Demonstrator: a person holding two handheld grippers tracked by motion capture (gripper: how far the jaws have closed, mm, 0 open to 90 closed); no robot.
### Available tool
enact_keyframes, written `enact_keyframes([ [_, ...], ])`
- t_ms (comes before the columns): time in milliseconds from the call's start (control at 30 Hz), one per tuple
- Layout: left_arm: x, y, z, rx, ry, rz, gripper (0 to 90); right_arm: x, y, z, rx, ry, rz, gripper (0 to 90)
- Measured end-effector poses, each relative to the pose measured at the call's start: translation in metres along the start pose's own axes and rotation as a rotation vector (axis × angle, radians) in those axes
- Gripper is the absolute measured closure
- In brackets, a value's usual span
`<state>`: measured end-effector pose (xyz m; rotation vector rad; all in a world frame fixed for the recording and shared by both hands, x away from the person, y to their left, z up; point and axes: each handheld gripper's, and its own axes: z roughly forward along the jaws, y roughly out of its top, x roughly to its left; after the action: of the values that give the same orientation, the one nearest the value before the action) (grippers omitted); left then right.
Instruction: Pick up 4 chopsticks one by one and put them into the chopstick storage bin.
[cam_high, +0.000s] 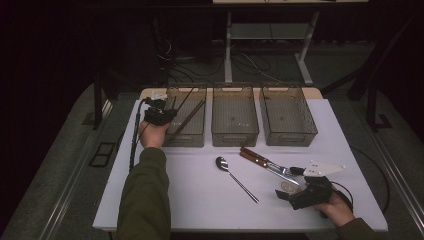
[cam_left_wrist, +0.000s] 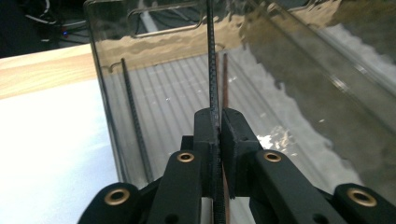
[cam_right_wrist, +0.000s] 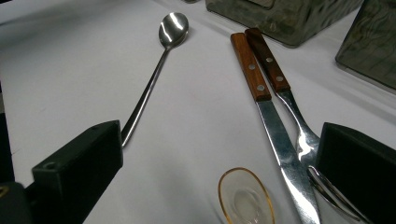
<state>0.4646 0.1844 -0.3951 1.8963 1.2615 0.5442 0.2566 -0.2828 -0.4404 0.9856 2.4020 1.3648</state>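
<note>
Chopstick, thin and black with a woven pattern, stands pinched between the jaws of my left gripper, rising up the middle of the left gripper view over the leftmost clear bin. Inside that bin lie another dark chopstick along its left wall and a brown one just behind the one I hold. In the high view my left gripper sits at the upper left, at the near left corner of that bin. My right gripper rests at the lower right of the table, jaws spread wide. Between them, in the right gripper view, lie a small amber spoon, a knife and a fork with wooden handles; a long steel spoon reaches toward the left jaw.
</note>
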Motion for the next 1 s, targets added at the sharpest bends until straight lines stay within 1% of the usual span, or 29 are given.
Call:
enact_keyframes([
  [67,-0.001,0.001,-0.001,-0.01,0.003,-0.001,71.3,0.0,0.0,0.0,0.0,-0.001,0.0,0.7],
  [167,-0.002,0.001,-0.003,-0.019,-0.009,0.005,65.7,0.0,0.0,0.0,0.003,-0.001,0.002,0.6],
  [367,-0.006,0.004,-0.01,-0.047,-0.073,0.01,54.8,0.0,0.0,0.001,0.007,-0.003,0.001,0.6],
  [400,-0.007,0.004,-0.011,-0.052,-0.082,0.018,53.2,0.0,0.0,0.001,0.007,-0.003,0.002,0.6],
  [467,-0.01,0.005,-0.014,-0.059,-0.089,0.034,50.9,-0.001,0.0,0.001,0.007,-0.003,0.0,0.6],
  [500,-0.011,0.006,-0.015,-0.066,-0.104,0.031,49.8,-0.001,0.0,0.001,0.008,-0.004,0.001,0.6],
  [567,-0.013,0.006,-0.018,-0.053,-0.13,0.048,46.6,-0.001,0.0,0.002,0.007,-0.003,0.001,0.6],
  [600,-0.013,0.006,-0.019,-0.052,-0.136,0.055,45.7,-0.001,0.0,0.002,0.004,-0.003,0.002,0.7],
  [733,-0.016,0.005,-0.023,-0.051,-0.169,0.066,41.8,-0.002,0.001,0.002,0.01,-0.005,0.004,0.6],
  [933,-0.024,0.001,-0.033,-0.043,-0.219,0.117,36.9,-0.002,0.001,0.003,0.01,-0.007,0.004,0.6],
  [1000,-0.028,-0.002,-0.037,-0.05,-0.234,0.133,35.8,-0.002,0.0,0.003,0.013,-0.004,0.003,0.6],
])
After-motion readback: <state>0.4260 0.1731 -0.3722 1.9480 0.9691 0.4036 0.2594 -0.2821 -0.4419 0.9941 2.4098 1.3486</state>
